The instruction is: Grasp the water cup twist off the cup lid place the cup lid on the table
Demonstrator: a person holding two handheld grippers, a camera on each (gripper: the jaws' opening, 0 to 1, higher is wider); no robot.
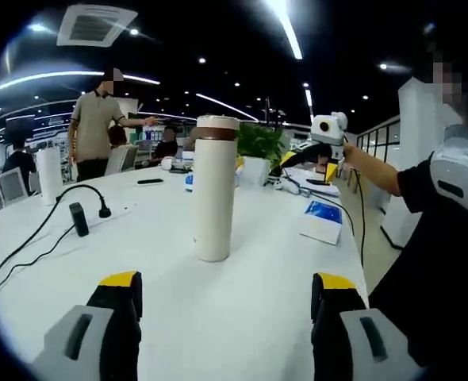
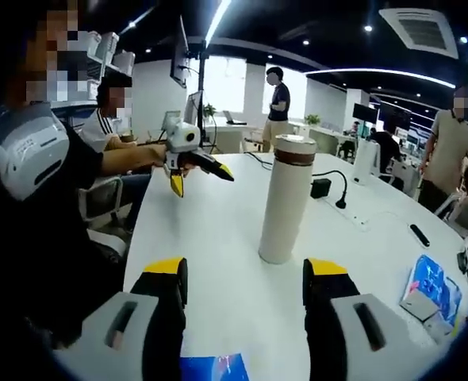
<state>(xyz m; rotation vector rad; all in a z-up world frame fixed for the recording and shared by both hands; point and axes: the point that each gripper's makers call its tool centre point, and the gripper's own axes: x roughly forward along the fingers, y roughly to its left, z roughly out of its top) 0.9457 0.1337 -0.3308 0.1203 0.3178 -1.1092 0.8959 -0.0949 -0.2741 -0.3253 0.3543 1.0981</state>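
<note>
While nothing is gripped yet, the white bench spreads wide, carrying the water cup upright at twelve o'clock ahead of the left tool, whose jaws stand spread and empty. From the right tool, likewise released, it stands at one o'clock. This tall cream cylinder looks rigid, smooth, probably slippery and tippy: clamp mid-body, then twist the cup lid above its brown band.

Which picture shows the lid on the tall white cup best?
The right gripper view: the lid on the water cup is tilted toward the camera, so its flat top and brown band show. The left gripper view gives the lid side-on.
</note>
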